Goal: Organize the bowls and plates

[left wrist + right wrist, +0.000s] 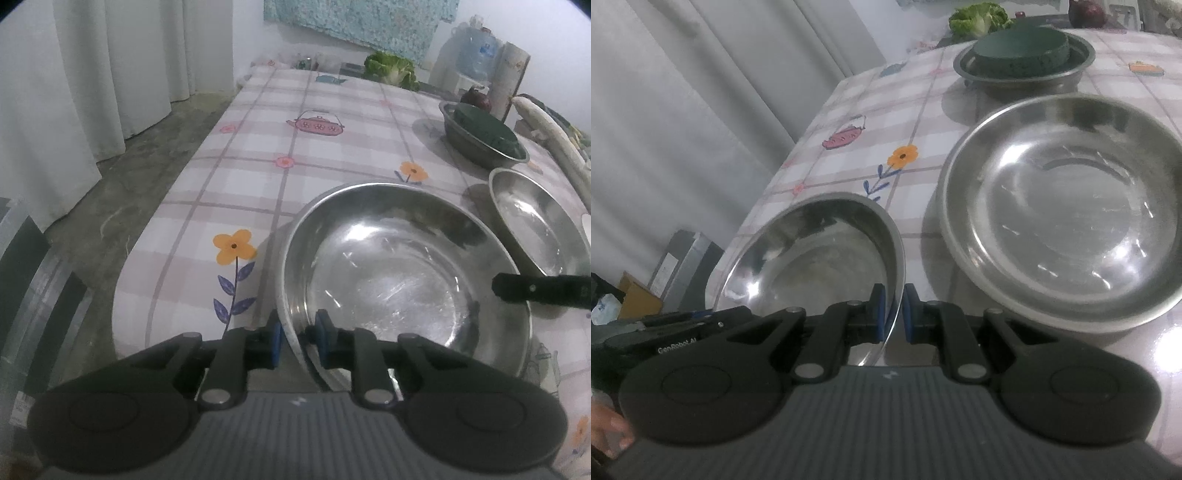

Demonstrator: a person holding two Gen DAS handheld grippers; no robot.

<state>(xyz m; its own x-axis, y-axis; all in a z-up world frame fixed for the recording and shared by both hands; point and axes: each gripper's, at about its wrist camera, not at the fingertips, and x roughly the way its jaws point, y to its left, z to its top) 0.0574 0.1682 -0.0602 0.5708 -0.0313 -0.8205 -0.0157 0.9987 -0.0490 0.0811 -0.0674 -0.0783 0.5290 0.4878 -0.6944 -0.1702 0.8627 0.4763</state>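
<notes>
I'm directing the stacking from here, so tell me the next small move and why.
Probably lift the large steel bowl slightly off the tablecloth: the left gripper and right gripper both pinch its rim on opposite sides, and the second steel bowl sits empty beside it, ready to receive it.

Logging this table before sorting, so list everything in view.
held bowl: one, steel, near table edge, tilted
second bowl: one, steel, beside it on the table
far bowl: one, steel, further back
round block: one, dark green, inside the far bowl
leafy greens: one bunch, green, far end
round vegetable: one, dark purple, far end
long vegetable: one, white, right edge
water bottle: one, clear blue, back right
tablecloth: one, pink-grey check with flowers and teapots
curtains: white, left of the table
left gripper: fingers on the held bowl's near rim
right gripper: fingers on its right rim
</notes>
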